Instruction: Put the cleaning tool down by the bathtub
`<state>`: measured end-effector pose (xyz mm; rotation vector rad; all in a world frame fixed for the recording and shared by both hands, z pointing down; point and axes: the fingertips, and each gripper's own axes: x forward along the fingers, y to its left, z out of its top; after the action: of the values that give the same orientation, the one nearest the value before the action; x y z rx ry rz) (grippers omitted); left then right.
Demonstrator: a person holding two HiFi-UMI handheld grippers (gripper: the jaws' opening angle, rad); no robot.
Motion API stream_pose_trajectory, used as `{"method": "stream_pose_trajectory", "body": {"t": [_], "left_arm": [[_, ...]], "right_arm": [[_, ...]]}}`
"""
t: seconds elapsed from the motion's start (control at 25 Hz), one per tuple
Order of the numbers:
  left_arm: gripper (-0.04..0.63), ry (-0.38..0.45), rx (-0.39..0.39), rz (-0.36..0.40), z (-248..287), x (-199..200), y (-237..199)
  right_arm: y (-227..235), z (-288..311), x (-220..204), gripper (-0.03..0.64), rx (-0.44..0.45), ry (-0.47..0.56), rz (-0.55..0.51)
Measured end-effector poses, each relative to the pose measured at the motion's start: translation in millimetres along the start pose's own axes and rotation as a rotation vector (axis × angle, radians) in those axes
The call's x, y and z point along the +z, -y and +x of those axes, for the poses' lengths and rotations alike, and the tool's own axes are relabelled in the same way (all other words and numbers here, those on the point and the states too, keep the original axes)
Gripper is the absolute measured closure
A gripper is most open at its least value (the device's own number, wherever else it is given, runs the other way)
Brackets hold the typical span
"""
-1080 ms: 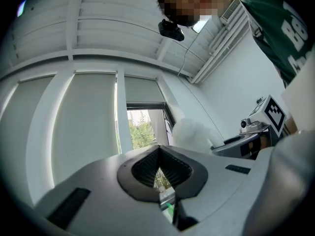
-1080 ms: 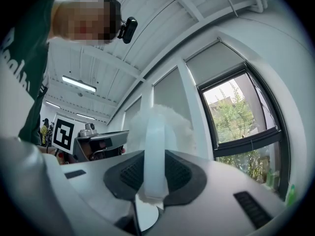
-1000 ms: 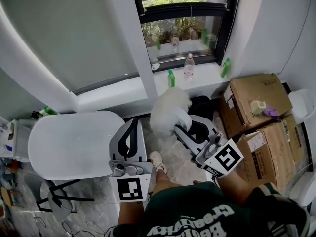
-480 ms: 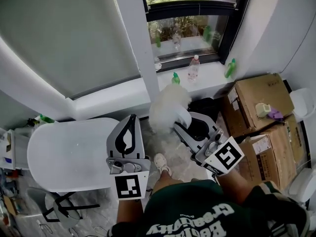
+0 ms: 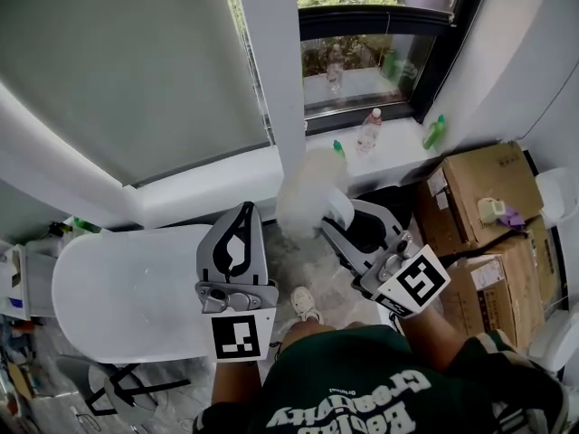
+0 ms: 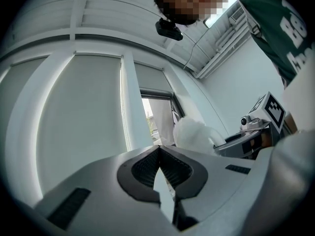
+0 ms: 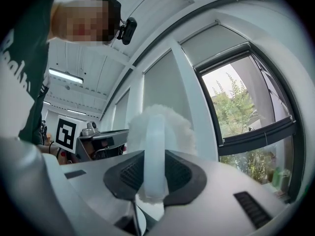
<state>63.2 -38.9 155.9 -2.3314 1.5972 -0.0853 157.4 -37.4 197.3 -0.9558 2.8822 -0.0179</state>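
My right gripper (image 5: 336,213) is shut on the pale handle of a fluffy white cleaning tool (image 5: 310,191), held level above the floor in front of the window wall. In the right gripper view the handle (image 7: 154,146) runs straight up between the dark pads, with the fluff (image 7: 170,124) beyond. The white oval bathtub (image 5: 118,283) lies at lower left in the head view. My left gripper (image 5: 243,210) hangs over the tub's right end, shut with nothing in it; its pads meet at the tips (image 6: 158,150). The tool (image 6: 193,133) shows to its right.
A white column (image 5: 276,80) splits the blind from the dark-framed window. Bottles stand on the sill: green (image 5: 337,147), clear (image 5: 369,131), green (image 5: 435,132). Cardboard boxes (image 5: 475,183) are stacked at right. The person's shoe (image 5: 308,304) is on the marble floor.
Both grippers and the tool have travelled leftward along the wall; the window, bottles and boxes have slid right in the head view. Both grips look unchanged.
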Motion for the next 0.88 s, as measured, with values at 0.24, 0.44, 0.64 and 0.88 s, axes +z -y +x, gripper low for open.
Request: {"method": "stream_pose_trajectory", "body": {"t": [0.24, 0.44, 0.64, 0.88], "left_arm": [[0.587, -0.005, -0.016, 0.015, 14.7, -12.4, -33.1], [0.586, -0.006, -0.028, 0.014, 26.0, -23.6, -56.0], [0.587, 0.008, -0.045, 0.047, 33.7, -28.2, -68.2], [0.586, 0.011, -0.061, 0.043, 41.8, -36.8, -79.1]], "right_arm": [[7.9, 38.8, -3.7, 0.523, -0.013, 0.007, -0.006], [13.5, 64.3, -6.4, 0.523, -0.031, 0.025, -0.006], [15.4, 84.2, -10.1, 0.523, -0.035, 0.016, -0.012], [20.8, 101.4, -14.8, 0.523, -0.041, -0.003, -0.009]]}}
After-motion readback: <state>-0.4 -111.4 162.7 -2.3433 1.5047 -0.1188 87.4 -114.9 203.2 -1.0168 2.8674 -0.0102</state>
